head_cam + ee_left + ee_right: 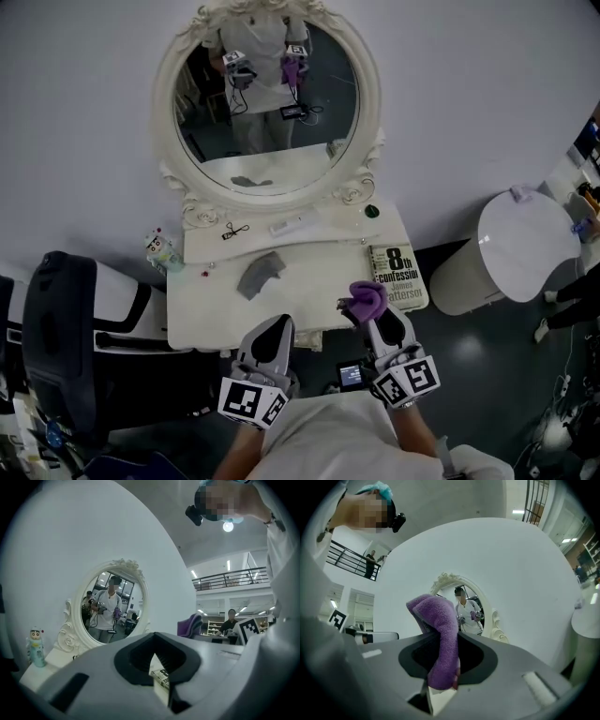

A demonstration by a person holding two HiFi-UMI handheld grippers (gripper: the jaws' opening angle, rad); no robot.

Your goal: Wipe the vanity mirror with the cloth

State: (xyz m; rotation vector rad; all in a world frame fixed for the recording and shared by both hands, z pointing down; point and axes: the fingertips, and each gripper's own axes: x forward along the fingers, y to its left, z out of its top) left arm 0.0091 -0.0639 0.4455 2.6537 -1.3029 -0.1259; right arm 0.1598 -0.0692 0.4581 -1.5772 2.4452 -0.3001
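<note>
The right gripper (372, 321) is clamped on a fluffy purple cloth (366, 299), which bunches up above its jaws at the front edge of the white dressing table (309, 281). The left gripper (270, 339) has its jaws together with nothing between them. The oval, ornate white-framed vanity mirror (272, 141) stands upright at the table's back, well apart from both

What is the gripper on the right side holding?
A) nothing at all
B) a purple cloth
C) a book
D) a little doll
B: the right gripper view shows the right gripper shut on the purple cloth, which sticks up out of it.
</note>
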